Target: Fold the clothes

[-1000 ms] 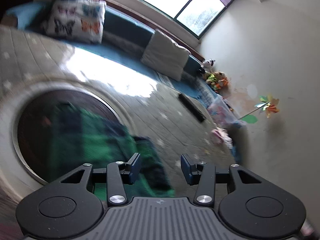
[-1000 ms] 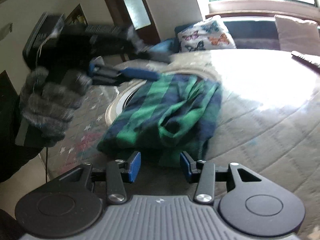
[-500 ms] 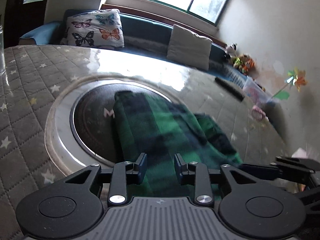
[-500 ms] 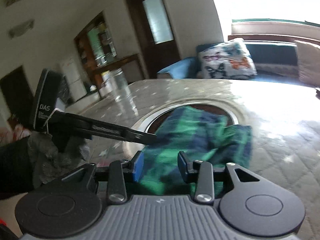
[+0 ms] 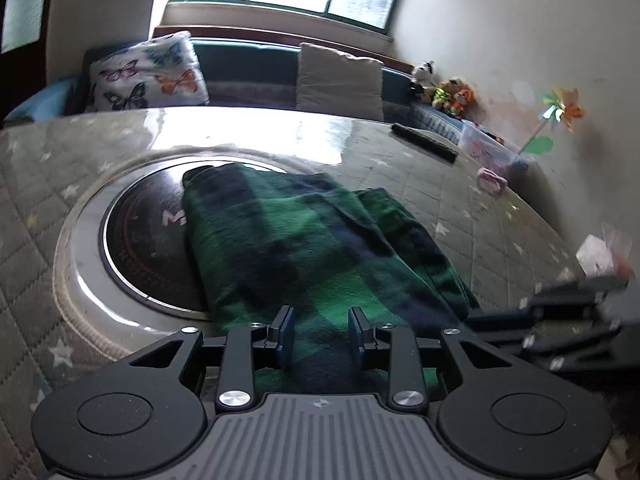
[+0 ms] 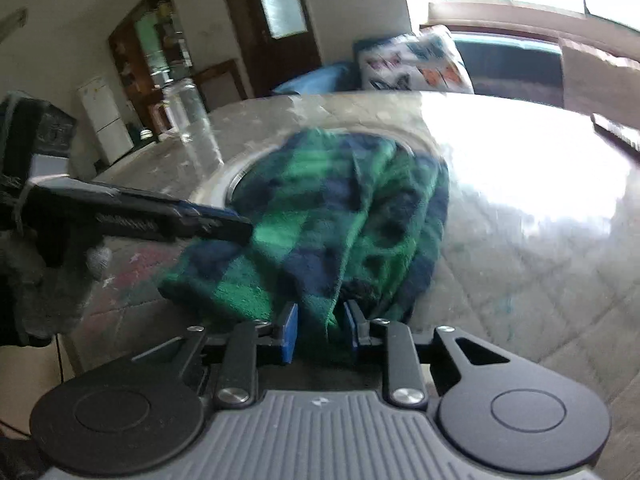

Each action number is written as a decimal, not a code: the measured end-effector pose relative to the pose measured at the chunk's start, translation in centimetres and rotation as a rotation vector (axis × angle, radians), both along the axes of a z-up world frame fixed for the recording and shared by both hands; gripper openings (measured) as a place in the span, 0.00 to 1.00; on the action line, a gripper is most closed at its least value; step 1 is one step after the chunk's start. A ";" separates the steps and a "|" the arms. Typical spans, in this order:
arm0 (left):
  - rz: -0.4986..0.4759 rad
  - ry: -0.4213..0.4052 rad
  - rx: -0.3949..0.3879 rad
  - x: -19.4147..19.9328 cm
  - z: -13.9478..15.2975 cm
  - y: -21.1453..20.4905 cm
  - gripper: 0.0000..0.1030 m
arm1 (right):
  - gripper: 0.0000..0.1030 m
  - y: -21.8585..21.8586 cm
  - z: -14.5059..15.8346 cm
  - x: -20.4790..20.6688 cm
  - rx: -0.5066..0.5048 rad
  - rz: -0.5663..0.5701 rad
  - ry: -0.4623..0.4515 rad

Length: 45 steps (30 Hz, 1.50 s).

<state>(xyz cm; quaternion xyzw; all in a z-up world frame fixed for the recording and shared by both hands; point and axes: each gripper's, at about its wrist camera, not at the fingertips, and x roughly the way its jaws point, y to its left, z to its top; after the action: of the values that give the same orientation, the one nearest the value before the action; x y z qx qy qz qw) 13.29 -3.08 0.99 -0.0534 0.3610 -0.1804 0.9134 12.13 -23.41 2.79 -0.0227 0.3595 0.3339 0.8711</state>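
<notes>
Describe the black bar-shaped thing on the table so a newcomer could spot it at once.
Start at the quilted, star-patterned table under the window. Past the green plaid cloth, near the far right edge, lies a slim black remote. It is the only long, dark, flat bar there; its neighbours are a clear plastic box and a small pink item.

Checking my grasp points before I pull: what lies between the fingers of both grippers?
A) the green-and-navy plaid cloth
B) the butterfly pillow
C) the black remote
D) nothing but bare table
A: in each wrist view the plaid cloth runs into the gap of the left gripper and right gripper.
</notes>
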 end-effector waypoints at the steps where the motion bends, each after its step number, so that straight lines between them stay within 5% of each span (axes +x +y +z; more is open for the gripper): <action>1: -0.008 -0.005 0.007 -0.1 0.0 -0.2 0.31 | 0.23 0.1 0.6 0.1 -0.001 0.006 -0.019; 10: -0.078 -0.009 0.014 -0.2 -0.6 -1.6 0.31 | 0.23 1.9 0.1 6.3 -0.019 -0.036 -0.043; 14: -0.109 -0.006 0.008 0.0 -0.8 -1.8 0.31 | 0.07 1.4 -1.2 8.7 -0.028 -0.075 0.010; 23: -0.159 0.004 -0.012 0.7 -1.0 -1.6 0.31 | 0.14 4.5 1.2 10.7 -0.007 -0.042 -0.065; 32: -0.187 0.014 -0.024 1.4 -0.5 -1.2 0.31 | 0.11 3.9 -0.8 14.0 -0.026 -0.118 0.001; 38: -0.078 -0.028 -0.020 4.4 1.2 1.3 0.31 | 0.14 6.2 1.2 14.1 0.026 -0.020 -0.051; 45: 0.001 -0.063 -0.018 9.1 1.7 3.3 0.28 | 0.14 8.1 -1.7 16.0 -0.033 -0.002 0.018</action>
<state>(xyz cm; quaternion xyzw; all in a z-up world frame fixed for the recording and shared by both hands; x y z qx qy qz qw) 22.35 0.20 2.71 -0.0560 0.3302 -0.1851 0.9239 28.14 -15.29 1.10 -0.0336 0.3728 0.3275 0.8676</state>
